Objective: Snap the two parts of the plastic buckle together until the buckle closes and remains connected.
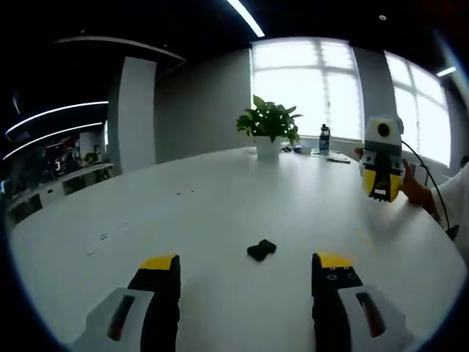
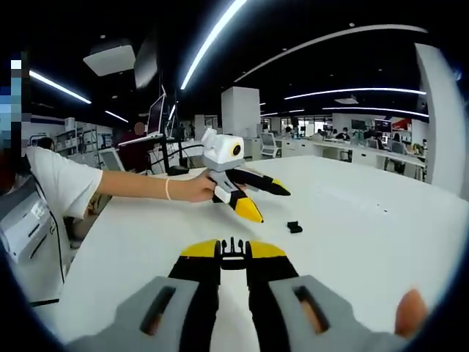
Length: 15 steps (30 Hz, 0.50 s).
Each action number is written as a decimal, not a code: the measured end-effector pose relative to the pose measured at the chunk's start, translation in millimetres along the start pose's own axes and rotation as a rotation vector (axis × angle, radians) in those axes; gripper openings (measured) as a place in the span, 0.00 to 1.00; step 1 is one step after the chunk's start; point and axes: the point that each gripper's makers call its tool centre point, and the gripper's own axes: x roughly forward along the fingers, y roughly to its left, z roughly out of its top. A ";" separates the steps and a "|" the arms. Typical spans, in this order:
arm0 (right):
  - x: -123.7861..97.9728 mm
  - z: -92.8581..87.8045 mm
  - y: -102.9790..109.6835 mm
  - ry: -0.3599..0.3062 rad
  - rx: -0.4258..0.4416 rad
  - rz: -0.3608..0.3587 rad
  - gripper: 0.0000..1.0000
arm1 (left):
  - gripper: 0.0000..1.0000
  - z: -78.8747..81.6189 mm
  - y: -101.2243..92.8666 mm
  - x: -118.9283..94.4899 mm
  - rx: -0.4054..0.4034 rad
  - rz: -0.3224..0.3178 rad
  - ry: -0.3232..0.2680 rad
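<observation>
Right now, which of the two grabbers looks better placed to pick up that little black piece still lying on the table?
Probably the left gripper: its jaws are open with the loose buckle half lying on the table just ahead between them. The right gripper is already shut on the pronged buckle half.

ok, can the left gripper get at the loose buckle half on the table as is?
Probably yes. The left gripper is open and the buckle half lies on the bare table just ahead between its jaws. The right gripper, shut on the other half, is off to the side.
</observation>
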 end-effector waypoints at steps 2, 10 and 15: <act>0.1 -0.2 0.7 -0.003 0.005 0.003 0.13 | 0.74 -1.3 1.9 2.1 -0.002 -0.002 0.005; 0.9 -4.6 -1.5 0.006 0.018 0.002 0.13 | 0.69 -0.4 3.0 12.0 0.003 -0.033 0.005; 0.7 -5.6 -2.5 0.007 0.023 0.002 0.13 | 0.64 0.4 -1.8 18.6 0.034 -0.058 0.010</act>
